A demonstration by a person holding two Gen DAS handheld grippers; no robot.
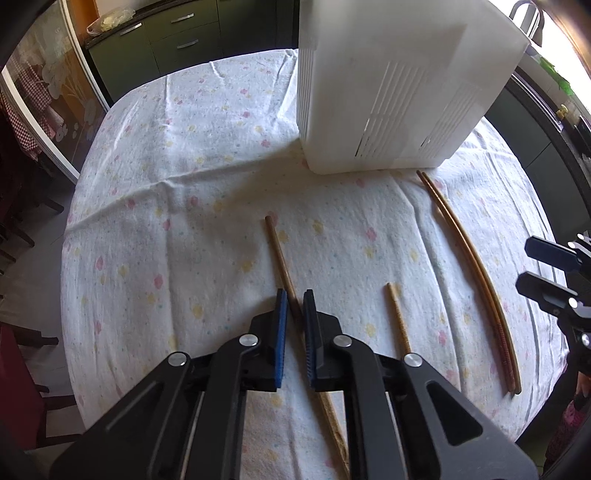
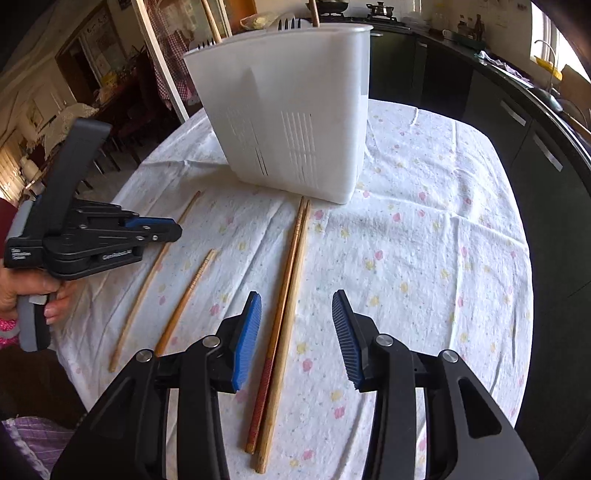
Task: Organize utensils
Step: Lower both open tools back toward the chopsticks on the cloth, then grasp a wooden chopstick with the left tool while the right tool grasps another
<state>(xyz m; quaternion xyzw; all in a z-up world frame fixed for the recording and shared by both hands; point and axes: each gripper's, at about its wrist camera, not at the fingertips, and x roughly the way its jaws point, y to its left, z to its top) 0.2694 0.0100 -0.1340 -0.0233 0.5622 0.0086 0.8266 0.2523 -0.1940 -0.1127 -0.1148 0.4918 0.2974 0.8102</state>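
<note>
Ahead of both tools: a tall white slotted plastic utensil caddy (image 2: 291, 122) stands upright on the counter (image 2: 424, 240), which wears a white flower-print cloth.
Already stowed: fork tines (image 2: 290, 24) and one wooden stick (image 2: 314, 13) poke above the caddy's rim, so some sorting looks done; how much else is inside cannot be told, as the walls hide it.
Left to do: four wooden chopsticks lie on the cloth, short of the caddy.
Left tool (image 1: 294, 325): its blue pads have closed down onto a long plain wooden chopstick (image 1: 279, 251), which runs between them and on ahead toward the caddy; it appears pinched but not yet lifted off the cloth.
Beside the left tool: a shorter pale wooden chopstick (image 1: 399, 319) lies just to the right of it, untouched.
Right tool (image 2: 295, 332): jaws stand apart, gripping nothing, poised above a pair of chopsticks lying side by side, one red-handled, one plain (image 2: 286, 314); the pair passes between the pads without touching them.
Pair's far tips: nearly at the caddy's base.
Progress, as a judgement: roughly midway, with one stick being taken, one pair being approached and one single waiting.
</note>
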